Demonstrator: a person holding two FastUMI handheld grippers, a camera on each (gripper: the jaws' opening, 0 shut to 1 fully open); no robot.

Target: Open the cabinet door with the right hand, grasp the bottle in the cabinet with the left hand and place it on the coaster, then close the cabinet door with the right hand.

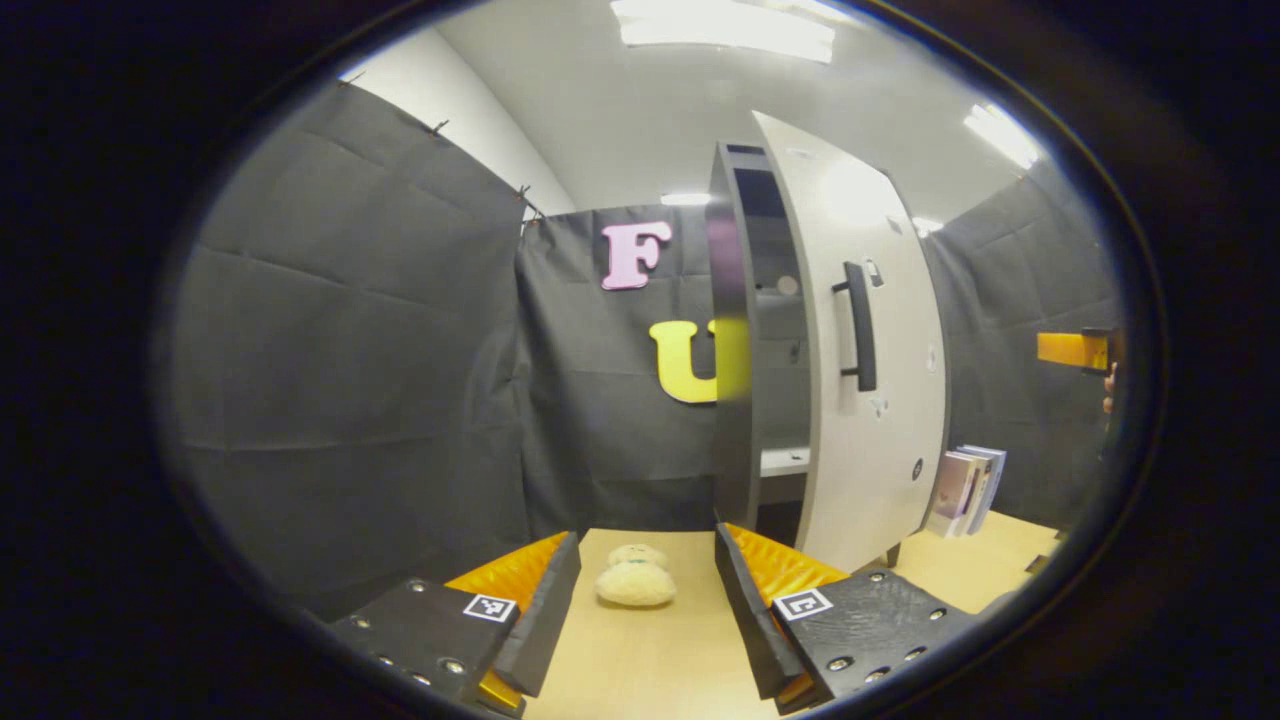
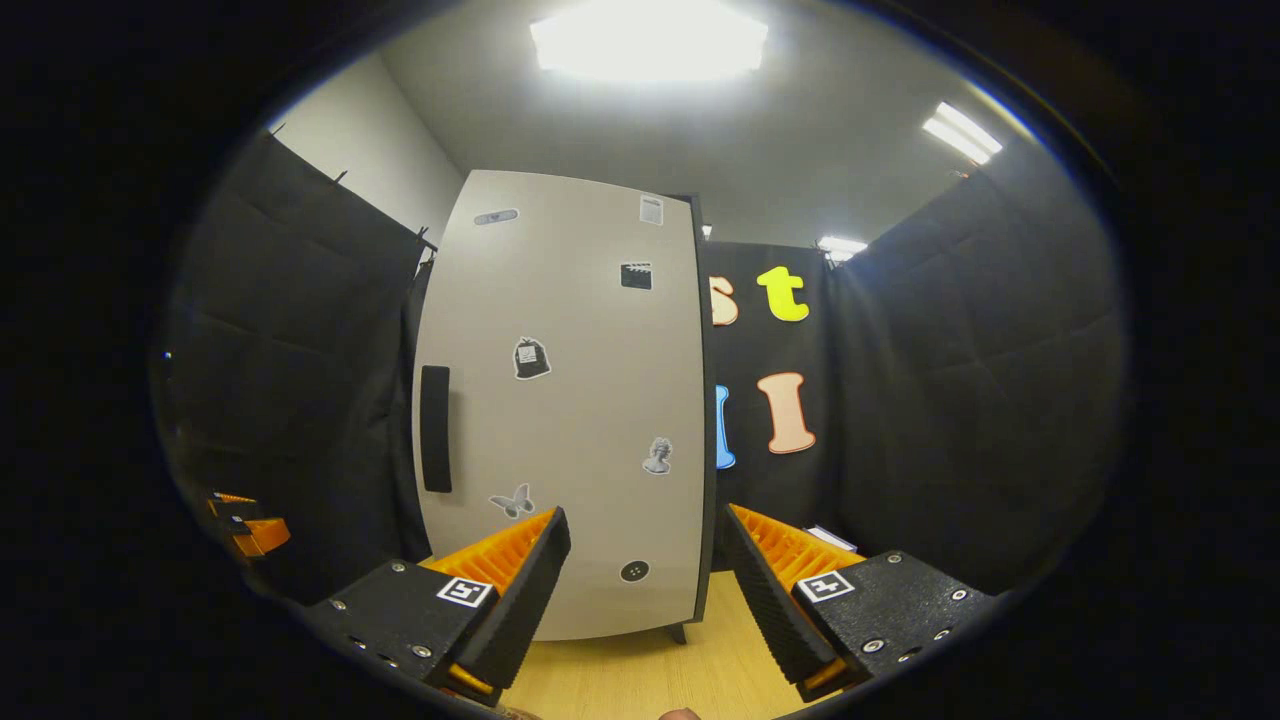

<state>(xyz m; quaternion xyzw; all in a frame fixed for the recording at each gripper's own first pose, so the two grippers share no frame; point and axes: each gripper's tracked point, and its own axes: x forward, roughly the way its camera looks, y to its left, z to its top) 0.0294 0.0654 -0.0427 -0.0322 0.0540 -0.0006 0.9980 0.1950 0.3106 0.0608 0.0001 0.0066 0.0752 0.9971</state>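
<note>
Your left gripper (image 1: 647, 610) is low over the table (image 1: 660, 670), fingers apart with nothing between them. Ahead of it, a small plush toy (image 1: 636, 577) lies on the table, left of the cabinet (image 1: 740, 330). The cabinet door (image 1: 870, 340) is ajar, its handle (image 1: 859, 326) facing you; inside you see a shelf (image 1: 783, 461), but I cannot tell where the bottle is. Books (image 1: 966, 487) lean right of the cabinet. Your right gripper (image 2: 647, 590) is also spread wide and empty, facing the door (image 2: 570, 400), not touching it
</note>
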